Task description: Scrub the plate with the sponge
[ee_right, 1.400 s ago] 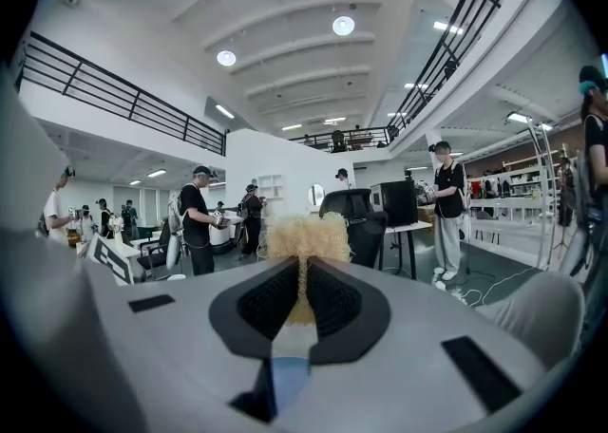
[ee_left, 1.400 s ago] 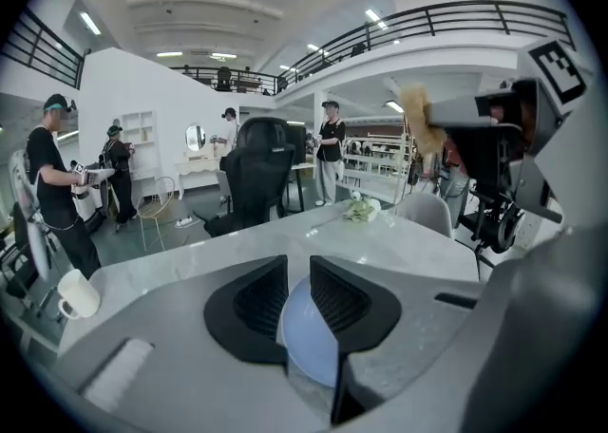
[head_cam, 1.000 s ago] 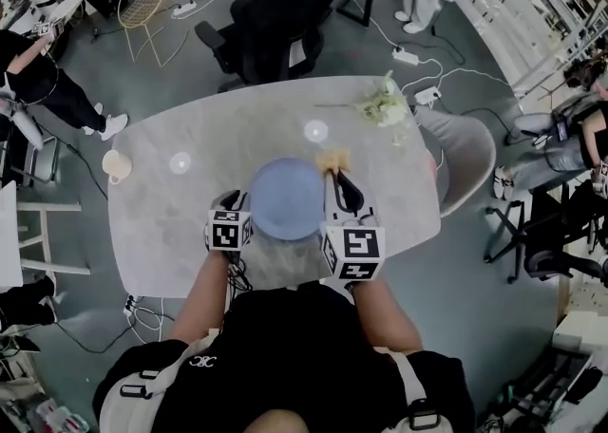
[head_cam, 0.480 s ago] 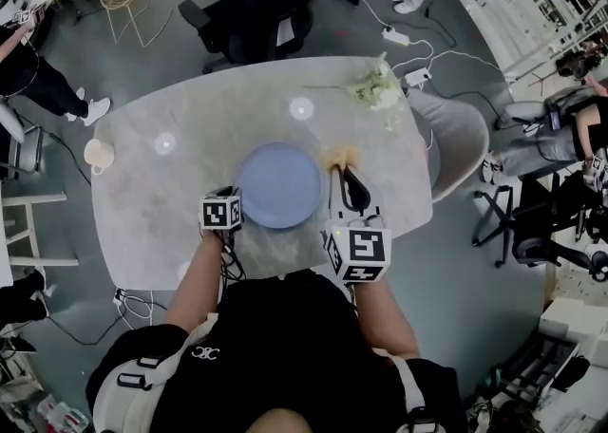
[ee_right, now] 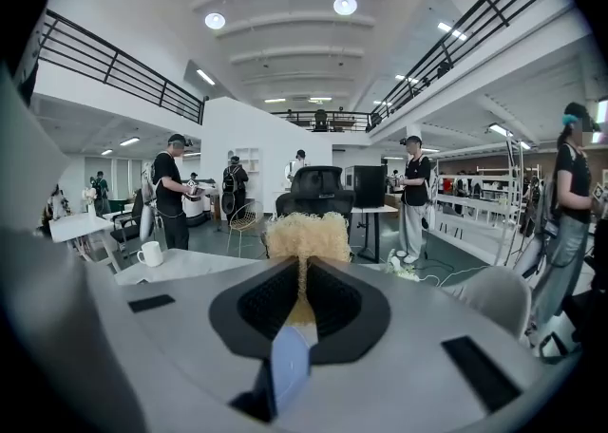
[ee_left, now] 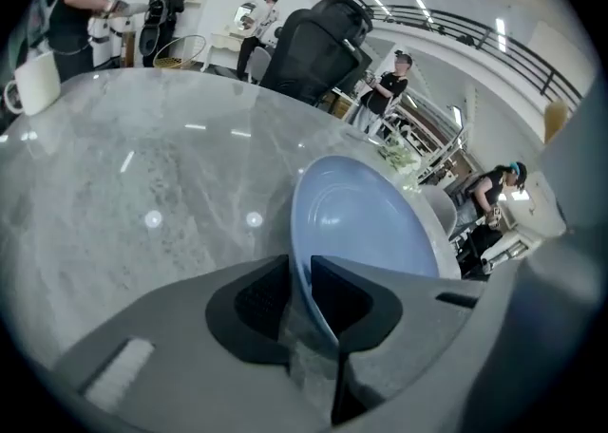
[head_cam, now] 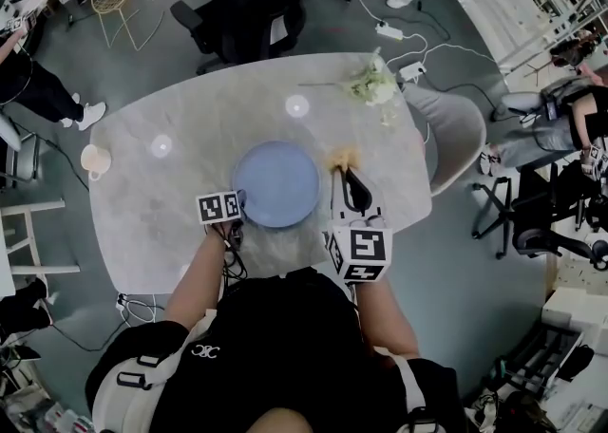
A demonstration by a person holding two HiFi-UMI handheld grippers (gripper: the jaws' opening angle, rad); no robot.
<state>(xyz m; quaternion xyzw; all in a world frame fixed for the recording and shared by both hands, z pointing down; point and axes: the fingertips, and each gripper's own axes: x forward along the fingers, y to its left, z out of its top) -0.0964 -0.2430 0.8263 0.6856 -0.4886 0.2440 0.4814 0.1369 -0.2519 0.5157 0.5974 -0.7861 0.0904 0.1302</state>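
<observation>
A round blue plate [head_cam: 275,184] lies on the marble table [head_cam: 157,217] in front of the person. My left gripper [head_cam: 237,201] is shut on its near-left rim. In the left gripper view the plate [ee_left: 370,227] rises from between the closed jaws of the left gripper [ee_left: 299,293], and its rim sits in the slot. My right gripper [head_cam: 345,177] hovers just right of the plate, shut on a tan fibrous sponge [head_cam: 341,158]. In the right gripper view the sponge [ee_right: 306,235] sticks out beyond the jaws of the right gripper [ee_right: 302,291]. It stays off the plate.
A white mug [head_cam: 94,160] stands at the table's far left. A bunch of pale flowers [head_cam: 370,87] lies at the far right edge. A black office chair [head_cam: 252,4] stands behind the table and a grey chair [head_cam: 458,137] to its right. People stand around the room.
The left gripper has rolled over, so its marker cube now looks flattened, and it has closed in on the plate's rim. The right gripper with the sponge has barely moved.
</observation>
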